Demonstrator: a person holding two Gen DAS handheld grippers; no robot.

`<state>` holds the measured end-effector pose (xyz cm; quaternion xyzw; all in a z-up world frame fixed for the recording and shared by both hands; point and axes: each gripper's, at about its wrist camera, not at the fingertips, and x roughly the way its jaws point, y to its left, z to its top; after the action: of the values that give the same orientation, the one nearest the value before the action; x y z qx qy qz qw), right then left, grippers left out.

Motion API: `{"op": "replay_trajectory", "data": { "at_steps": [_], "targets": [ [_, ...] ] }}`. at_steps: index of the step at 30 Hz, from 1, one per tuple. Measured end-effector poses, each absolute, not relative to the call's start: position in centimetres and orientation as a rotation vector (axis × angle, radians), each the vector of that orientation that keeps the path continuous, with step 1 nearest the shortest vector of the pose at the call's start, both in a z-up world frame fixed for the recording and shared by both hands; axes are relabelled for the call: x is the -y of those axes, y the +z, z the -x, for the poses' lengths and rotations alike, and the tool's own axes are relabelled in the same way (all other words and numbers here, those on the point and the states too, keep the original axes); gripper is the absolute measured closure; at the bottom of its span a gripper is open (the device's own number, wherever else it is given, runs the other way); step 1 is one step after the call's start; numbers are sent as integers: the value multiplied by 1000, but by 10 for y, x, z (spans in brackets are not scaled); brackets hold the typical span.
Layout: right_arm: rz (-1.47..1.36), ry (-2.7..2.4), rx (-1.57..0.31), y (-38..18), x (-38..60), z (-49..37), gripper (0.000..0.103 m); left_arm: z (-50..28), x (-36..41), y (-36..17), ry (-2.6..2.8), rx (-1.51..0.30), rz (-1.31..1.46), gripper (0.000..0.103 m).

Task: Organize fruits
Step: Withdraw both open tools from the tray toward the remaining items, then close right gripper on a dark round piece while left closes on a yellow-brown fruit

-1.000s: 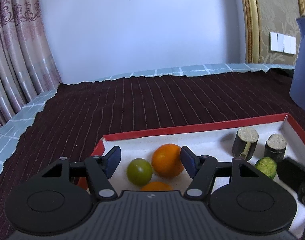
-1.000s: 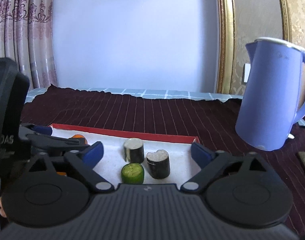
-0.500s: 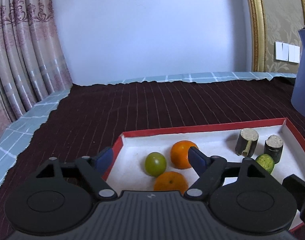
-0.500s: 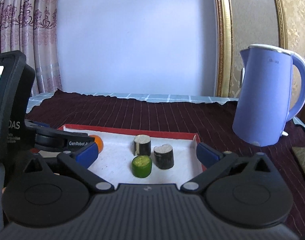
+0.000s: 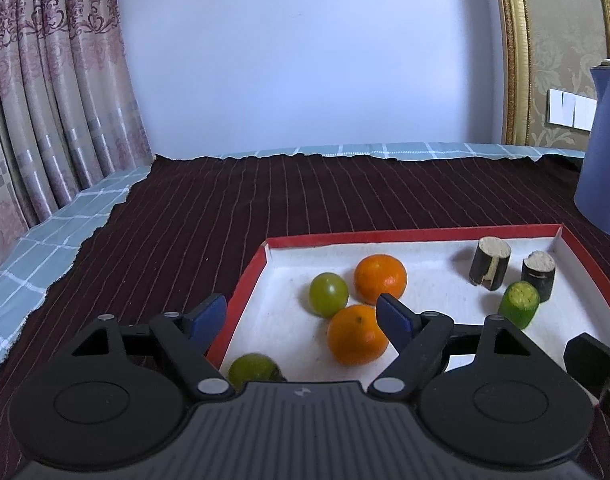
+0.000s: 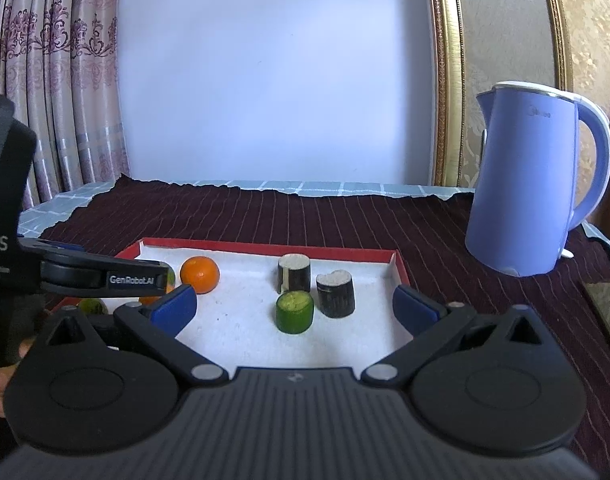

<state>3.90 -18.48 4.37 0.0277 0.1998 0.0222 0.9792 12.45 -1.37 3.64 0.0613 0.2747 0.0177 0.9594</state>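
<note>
left wrist view has the left gripper (image 5: pixel 303 314) spread wide and empty above the near left corner of the tray (image 5: pixel 425 235), a green fruit (image 5: pixel 251 370) just below its jaws and the near orange (image 5: pixel 357 334) beside its right pad. farther in sit another green fruit (image 5: pixel 328 294) and the far orange (image 5: pixel 380 278). the right gripper (image 6: pixel 295 306), also wide and empty, faces the cut pieces (image 6: pixel 295 312) at the tray's right, so i judge the left nearer the round fruits.

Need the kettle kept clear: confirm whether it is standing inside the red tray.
No, the kettle stands on the dark cloth, outside the red tray.
</note>
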Motion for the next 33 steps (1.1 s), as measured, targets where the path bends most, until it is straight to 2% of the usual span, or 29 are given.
{"op": "replay_trajectory", "data": {
  "at_steps": [19, 28, 29, 30, 33],
  "targets": [
    [-83, 32, -422, 29, 192, 5, 0, -56, -5, 35, -12, -540, -94, 21],
    [20, 210, -489, 21, 157, 14, 0, -39, -35, 23, 1, -561, -60, 21],
    [43, 220, -496, 21, 152, 13, 5, -38, -38, 22, 1, -564, -55, 21],
    [69, 225, -509, 20, 147, 11, 16, -37, -41, 21, 2, -568, -51, 21],
    [112, 232, -544, 15, 137, 3, 20, -37, -48, 17, 2, -580, -42, 21]
  ]
}}
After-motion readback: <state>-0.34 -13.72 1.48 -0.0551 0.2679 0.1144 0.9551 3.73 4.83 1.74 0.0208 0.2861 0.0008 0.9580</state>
